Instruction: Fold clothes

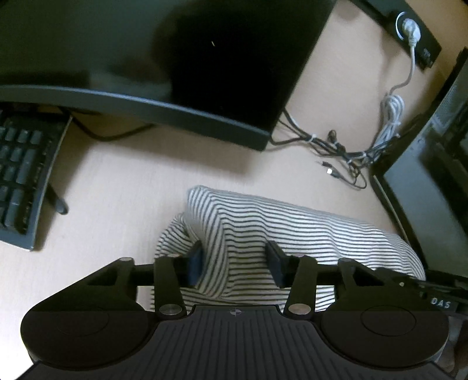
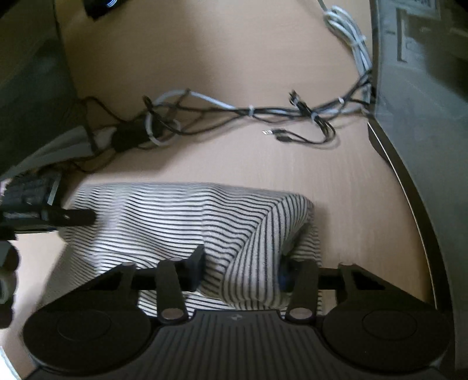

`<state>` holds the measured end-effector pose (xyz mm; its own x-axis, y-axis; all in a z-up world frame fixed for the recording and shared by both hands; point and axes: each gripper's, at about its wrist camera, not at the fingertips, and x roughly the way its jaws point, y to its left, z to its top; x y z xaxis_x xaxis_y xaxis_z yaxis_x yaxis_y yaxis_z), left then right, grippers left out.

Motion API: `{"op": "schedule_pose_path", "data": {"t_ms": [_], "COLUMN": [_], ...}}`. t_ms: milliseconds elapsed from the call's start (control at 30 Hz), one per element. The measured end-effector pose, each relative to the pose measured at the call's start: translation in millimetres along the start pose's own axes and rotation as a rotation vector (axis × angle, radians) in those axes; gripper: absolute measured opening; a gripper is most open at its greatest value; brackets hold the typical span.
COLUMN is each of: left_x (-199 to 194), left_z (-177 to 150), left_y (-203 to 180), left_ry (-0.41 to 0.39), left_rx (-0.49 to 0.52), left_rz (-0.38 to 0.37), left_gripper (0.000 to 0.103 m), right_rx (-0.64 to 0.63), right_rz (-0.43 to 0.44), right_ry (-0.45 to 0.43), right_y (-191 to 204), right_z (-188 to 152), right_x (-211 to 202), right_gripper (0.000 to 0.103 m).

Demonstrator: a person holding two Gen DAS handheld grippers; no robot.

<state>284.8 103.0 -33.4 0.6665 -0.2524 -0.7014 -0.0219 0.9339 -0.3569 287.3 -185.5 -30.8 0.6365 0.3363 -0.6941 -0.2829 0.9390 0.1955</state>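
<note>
Striped garment (image 1: 248, 231) between parted jaws

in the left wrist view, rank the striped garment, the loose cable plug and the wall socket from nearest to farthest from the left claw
1. Striped garment, between the left claw fingers.
2. Loose cable plug, ahead, right.
3. Wall socket, far upper right.

My right gripper (image 2: 238, 264) straddles a raised fold of black-and-white striped cloth (image 2: 181, 216), fingers apart. It lies on a pale wooden desk (image 2: 234, 58) near tangled cables (image 2: 251, 112).

Black-and-white striped garment (image 1: 263, 228), beige desk (image 1: 122, 181)
</note>
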Motion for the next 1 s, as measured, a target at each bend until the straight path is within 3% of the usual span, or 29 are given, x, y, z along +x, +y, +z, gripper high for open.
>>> {"op": "schedule_pose_path", "data": {"t_ms": [67,100,267,400,500,567,633,667,800,1000], "left_x": [-10,-17,-57,-85,-94,-96,-92,-88,-62,-47], "left_z": [2,4,4,-23,-44,-50,-48,-46,-41,-54], "left_y": [1,-1,-7,0,17,32,39,35,12,0], "left_ry": [-0.015,-0.027,-0.067,-0.032,-0.005,-0.005,-0.003,-0.003,0.036,0.077], "left_rx": [0.009,0.019,0.037,0.046,0.0,-0.069,-0.11,-0.096,-0.02,0.065], "left_rz": [-0.017,-0.033,-0.108,-0.168,-0.154,-0.136,-0.137,-0.137,-0.123,-0.048], "left_gripper": [0.036,0.026,0.026,0.027,0.035,0.05,0.074,0.077,0.079,0.061], "right_rx": [0.003,0.004,0.012,0.054,0.104,0.132,0.14,0.137,0.121,0.116], "right_rz": [0.021,0.032,0.097,0.104,0.069,0.047,0.037,0.033,0.008,0.003], "right_ry": [-0.022,-0.033,-0.075,-0.036,0.031,0.058,0.047,0.039,0.026,0.025], "right_y": [2,3,10,-1,-13,-18,-19,-17,-11,-10], "right_z": [4,5,5,-25,-53,-68,-74,-73,-68,-74], "right_x": [-14,-21,-60,-79,-74,-69,-67,-67,-61,-52], "right_gripper": [0.038,0.037,0.037,0.037,0.037,0.036,0.036,0.036,0.038,0.047]}}
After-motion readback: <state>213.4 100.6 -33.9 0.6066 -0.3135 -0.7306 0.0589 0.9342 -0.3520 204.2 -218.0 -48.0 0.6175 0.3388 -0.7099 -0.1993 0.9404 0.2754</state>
